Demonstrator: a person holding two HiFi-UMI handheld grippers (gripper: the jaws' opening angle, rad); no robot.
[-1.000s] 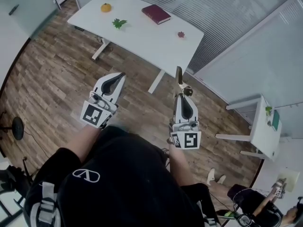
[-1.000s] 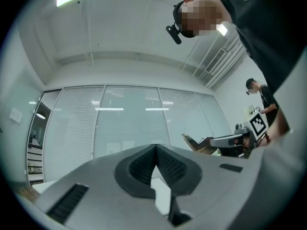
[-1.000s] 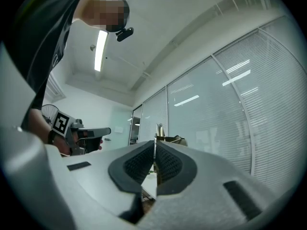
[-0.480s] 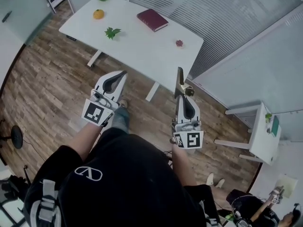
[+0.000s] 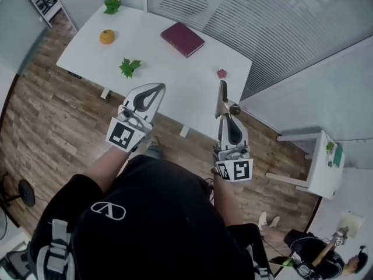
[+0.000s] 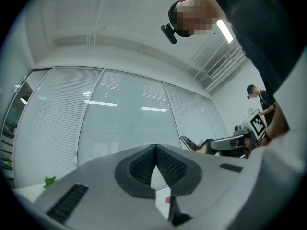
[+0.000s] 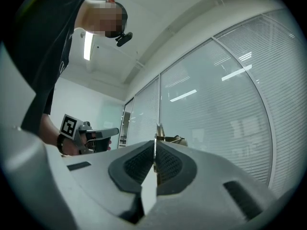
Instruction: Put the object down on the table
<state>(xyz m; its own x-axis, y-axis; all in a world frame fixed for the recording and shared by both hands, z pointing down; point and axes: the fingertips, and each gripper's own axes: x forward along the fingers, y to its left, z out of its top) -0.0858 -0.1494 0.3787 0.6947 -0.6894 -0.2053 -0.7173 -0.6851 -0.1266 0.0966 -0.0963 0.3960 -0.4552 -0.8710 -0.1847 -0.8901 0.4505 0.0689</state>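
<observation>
In the head view a white table (image 5: 175,69) stands just ahead of both grippers. My right gripper (image 5: 225,116) is shut on a thin flat object (image 5: 221,95) with a brass-coloured part, which sticks out forward over the table's near edge. The right gripper view shows that object (image 7: 155,145) edge-on between the pressed pads of the right gripper (image 7: 154,153). My left gripper (image 5: 156,88) is level with it, at the table's near edge, shut and empty. In its own view the left gripper (image 6: 154,150) has its pads meeting at the tip with nothing between them.
On the table lie an orange fruit (image 5: 106,37), two green leaf sprigs (image 5: 130,67) (image 5: 112,5), a dark red book (image 5: 182,39) and a small red flower (image 5: 221,73). Glass partitions with blinds stand behind. A small white side table (image 5: 323,162) is at the right.
Both grippers have travelled forward together across the wooden floor, and the table now lies right at their tips. The right gripper still holds the thin object.
</observation>
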